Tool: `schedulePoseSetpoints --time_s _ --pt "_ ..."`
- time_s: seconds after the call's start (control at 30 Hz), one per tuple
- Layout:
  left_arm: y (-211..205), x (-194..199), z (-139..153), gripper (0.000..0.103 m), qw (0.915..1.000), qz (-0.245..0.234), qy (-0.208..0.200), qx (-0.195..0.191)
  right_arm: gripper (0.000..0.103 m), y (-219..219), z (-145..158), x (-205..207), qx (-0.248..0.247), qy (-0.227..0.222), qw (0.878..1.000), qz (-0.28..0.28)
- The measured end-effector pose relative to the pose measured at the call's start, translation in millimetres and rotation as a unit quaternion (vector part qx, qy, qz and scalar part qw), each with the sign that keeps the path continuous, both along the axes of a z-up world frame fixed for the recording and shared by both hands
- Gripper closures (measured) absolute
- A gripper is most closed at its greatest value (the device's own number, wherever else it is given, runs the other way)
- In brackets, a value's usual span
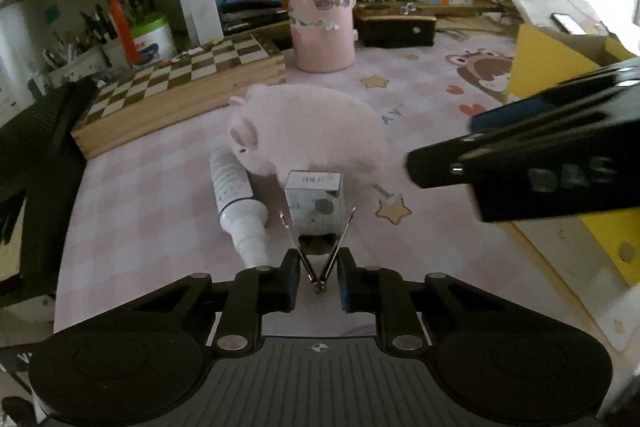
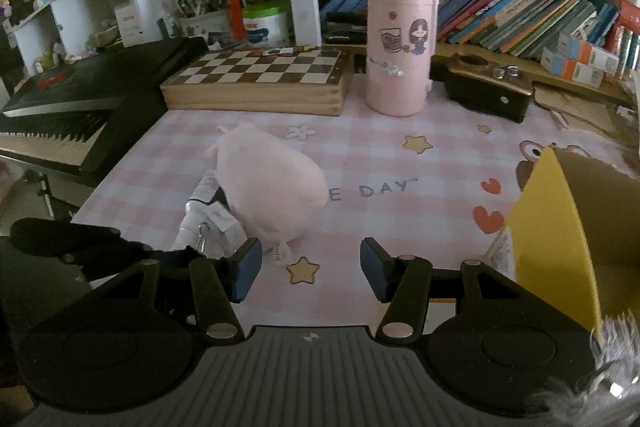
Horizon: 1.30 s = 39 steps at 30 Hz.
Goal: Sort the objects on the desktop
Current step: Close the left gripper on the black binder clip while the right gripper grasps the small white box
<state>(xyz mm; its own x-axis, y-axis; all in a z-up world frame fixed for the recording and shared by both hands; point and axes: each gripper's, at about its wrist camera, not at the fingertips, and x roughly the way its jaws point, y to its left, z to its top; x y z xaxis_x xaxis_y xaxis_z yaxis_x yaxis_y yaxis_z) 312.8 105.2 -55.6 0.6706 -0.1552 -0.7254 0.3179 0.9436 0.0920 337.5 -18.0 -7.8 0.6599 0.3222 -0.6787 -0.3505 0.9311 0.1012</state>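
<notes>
My left gripper (image 1: 318, 281) is shut on a metal nail clipper (image 1: 318, 247), its two arms splayed in a V above the pink checked mat. Just past it lie a small silver box (image 1: 314, 201), a white spray bottle (image 1: 236, 197) on its side, and a pink plush pig (image 1: 308, 129). My right gripper (image 2: 310, 269) is open and empty, low over the mat, right of the plush pig (image 2: 268, 183). The box and bottle (image 2: 208, 215) show partly behind the pig. The right gripper's body (image 1: 532, 163) crosses the left wrist view at the right.
A yellow cardboard box (image 2: 560, 227) stands open at the right edge of the desk. A pink cylindrical canister (image 2: 400, 51), a wooden chessboard case (image 2: 260, 79) and a black box (image 2: 488, 91) stand at the back. A keyboard (image 2: 60, 123) lies at the left. Bookshelves are behind.
</notes>
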Motion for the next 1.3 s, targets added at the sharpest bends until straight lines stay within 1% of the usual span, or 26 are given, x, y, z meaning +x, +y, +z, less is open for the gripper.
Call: schedulePoseSetpoints --time_s 0.13,0.27,0.4,0.6,0.67,0.7,0.77,0.8,0.83,0.9,1.2,1.3 --pt "9 -15 6 0.086 1.0 -0.001 0.003 0.002 0.051 9 -2 1 0.007 0.007 1.0 0.02" --pt "23 -24 9 0.086 0.9996 0.026 0.01 0.0 0.051 24 -6 5 0.013 0.018 0.999 0.046" --pt "37 -31 11 0.086 0.9984 0.056 0.007 -0.001 0.052 41 -14 10 0.015 0.029 0.997 0.071" --pt "49 -38 13 0.086 0.9965 0.083 0.007 -0.007 0.056 58 -35 32 0.013 0.053 0.996 0.073" --pt "50 -40 14 0.086 0.9963 0.086 0.005 -0.008 0.063 61 -41 37 0.009 0.06 0.996 0.071" --pt "50 -40 15 0.086 0.9963 0.085 0.004 -0.009 0.072 62 -43 38 0.006 0.064 0.996 0.068" --pt "50 -41 17 0.086 0.9963 0.085 0.0 -0.011 0.084 59 -44 37 0.004 0.066 0.996 0.066" --pt "50 -42 17 0.086 0.9963 0.085 -0.002 -0.012 0.088 57 -42 35 0.007 0.063 0.996 0.068" --pt "50 -43 18 0.086 0.9964 0.084 -0.003 -0.014 0.089 55 -40 32 0.009 0.057 0.996 0.07" --pt "49 -44 18 0.086 0.9966 0.081 -0.004 -0.016 0.09 51 -37 25 0.006 0.046 0.996 0.074" --pt "46 -50 25 0.086 0.9966 0.074 -0.014 -0.032 0.09 42 -20 0 0.016 0.024 0.996 0.08" --pt "44 -52 27 0.086 0.9967 0.07 -0.018 -0.037 0.09 40 -13 -8 0.012 0.013 0.997 0.079"
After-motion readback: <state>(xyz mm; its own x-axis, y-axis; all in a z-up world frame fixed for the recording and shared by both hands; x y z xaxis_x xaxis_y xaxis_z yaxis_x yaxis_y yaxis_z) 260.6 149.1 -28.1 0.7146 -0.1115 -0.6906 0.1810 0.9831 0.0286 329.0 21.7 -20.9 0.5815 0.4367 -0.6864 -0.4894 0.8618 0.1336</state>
